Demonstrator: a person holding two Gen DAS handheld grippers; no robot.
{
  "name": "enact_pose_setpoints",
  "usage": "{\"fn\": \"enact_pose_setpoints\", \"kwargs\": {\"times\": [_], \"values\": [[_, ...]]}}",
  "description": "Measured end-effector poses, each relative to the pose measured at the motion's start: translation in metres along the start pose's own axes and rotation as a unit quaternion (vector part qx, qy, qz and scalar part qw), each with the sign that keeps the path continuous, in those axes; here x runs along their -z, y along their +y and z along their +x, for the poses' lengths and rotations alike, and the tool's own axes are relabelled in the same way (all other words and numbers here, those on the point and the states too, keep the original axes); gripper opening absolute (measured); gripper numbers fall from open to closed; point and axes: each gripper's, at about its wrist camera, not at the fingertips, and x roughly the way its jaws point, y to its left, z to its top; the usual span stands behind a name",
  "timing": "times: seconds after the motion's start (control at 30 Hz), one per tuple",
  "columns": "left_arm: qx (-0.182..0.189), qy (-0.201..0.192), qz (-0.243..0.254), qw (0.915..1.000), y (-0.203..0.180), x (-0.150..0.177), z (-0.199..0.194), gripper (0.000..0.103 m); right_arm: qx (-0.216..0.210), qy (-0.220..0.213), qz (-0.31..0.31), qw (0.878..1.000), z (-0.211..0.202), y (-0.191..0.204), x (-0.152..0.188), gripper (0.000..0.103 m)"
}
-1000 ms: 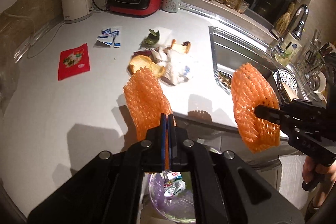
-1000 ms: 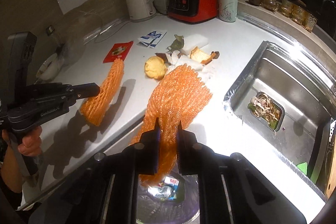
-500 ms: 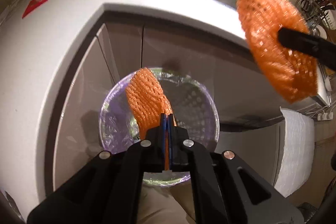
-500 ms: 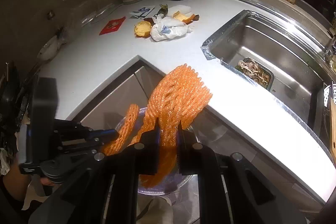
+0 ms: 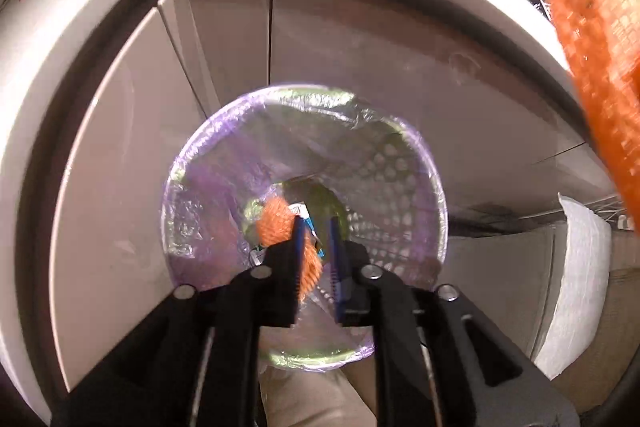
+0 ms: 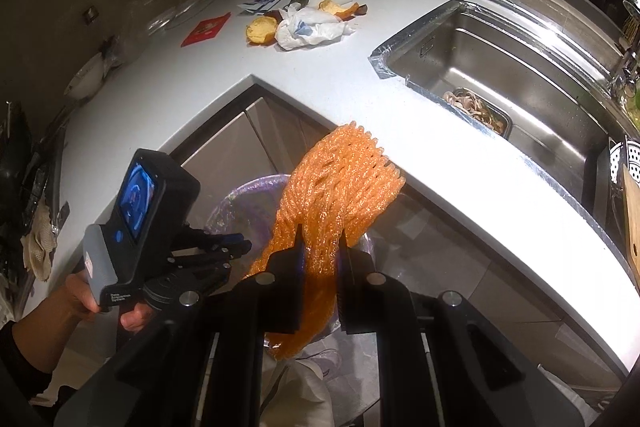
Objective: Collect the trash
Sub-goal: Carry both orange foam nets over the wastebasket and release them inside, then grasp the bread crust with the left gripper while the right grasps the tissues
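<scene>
bin [image 5: 400, 163]: orange net [image 5: 276, 223], wrapper | left gripper [image 5: 316, 251] just opened, empty | right gripper [image 6: 320, 247] pinching second net [image 6: 340, 183]

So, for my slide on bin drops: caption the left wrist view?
Left gripper, jaws just opened, drops orange foam net into the lined bin.

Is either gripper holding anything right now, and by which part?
The right gripper holds an orange foam net pinched near its lower middle. The left gripper has just been opening; its net lies loose in the bin.
</scene>
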Motion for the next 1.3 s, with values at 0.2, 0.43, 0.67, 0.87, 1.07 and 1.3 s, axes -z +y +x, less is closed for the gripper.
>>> {"fn": "enact_pose_setpoints", "kwargs": {"times": [0.2, 0.43, 0.67, 0.87, 1.07, 1.3], "values": [[-0.012, -0.049, 0.012, 0.9987, -0.002, -0.008, -0.050, 0.056, -0.009, 0.011, -0.007, 1.000, 0.019, 0.000, 0.006, 0.013], [-0.036, -0.119, 0.008, 0.9922, 0.003, -0.023, -0.116, 0.077, -0.042, 0.065, -0.022, 0.997, 0.086, 0.016, 0.029, 0.014], [-0.059, -0.138, -0.012, 0.9885, 0.023, -0.047, -0.142, 0.082, -0.057, 0.094, -0.040, 0.993, 0.138, 0.039, 0.039, 0.017], [-0.067, -0.137, -0.024, 0.9880, 0.036, -0.057, -0.139, 0.082, -0.041, 0.104, -0.048, 0.993, 0.157, 0.048, 0.038, 0.056], [-0.071, -0.138, -0.032, 0.9874, 0.048, -0.068, -0.137, 0.082, -0.017, 0.106, -0.047, 0.993, 0.160, 0.050, 0.030, 0.086], [-0.058, -0.144, -0.037, 0.9872, 0.067, -0.099, -0.131, 0.084, -0.025, 0.074, -0.032, 0.996, 0.130, 0.040, 0.000, 0.091]]}}
